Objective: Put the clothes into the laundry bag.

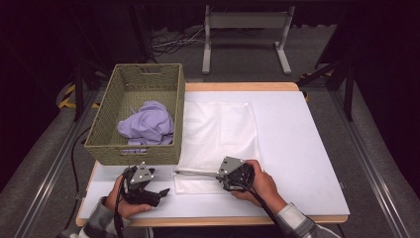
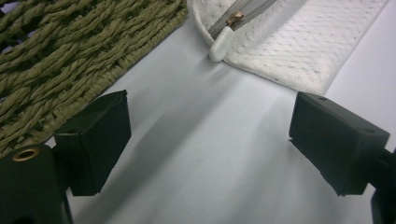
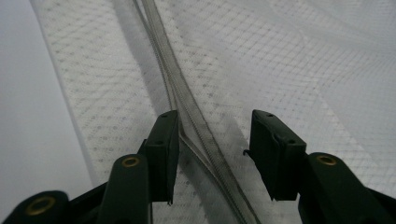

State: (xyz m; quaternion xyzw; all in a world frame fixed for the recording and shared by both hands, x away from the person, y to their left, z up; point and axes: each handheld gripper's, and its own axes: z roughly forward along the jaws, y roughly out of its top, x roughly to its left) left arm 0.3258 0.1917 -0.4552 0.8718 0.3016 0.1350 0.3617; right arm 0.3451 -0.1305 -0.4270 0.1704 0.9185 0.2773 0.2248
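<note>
While one white mesh laundry bag (image 1: 218,131) lies on the table (image 1: 297,148), the right gripper (image 3: 212,154) straddles its zipper (image 3: 187,116) with jaws spread, unpinching; the left gripper (image 2: 210,149) gapes empty beside one wicker basket (image 1: 111,119).

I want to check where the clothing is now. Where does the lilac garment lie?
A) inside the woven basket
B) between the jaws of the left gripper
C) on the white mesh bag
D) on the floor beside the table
A: in the high view the crumpled lilac garment sits within the walls of the woven basket, apart from the white mesh bag beside it.
</note>
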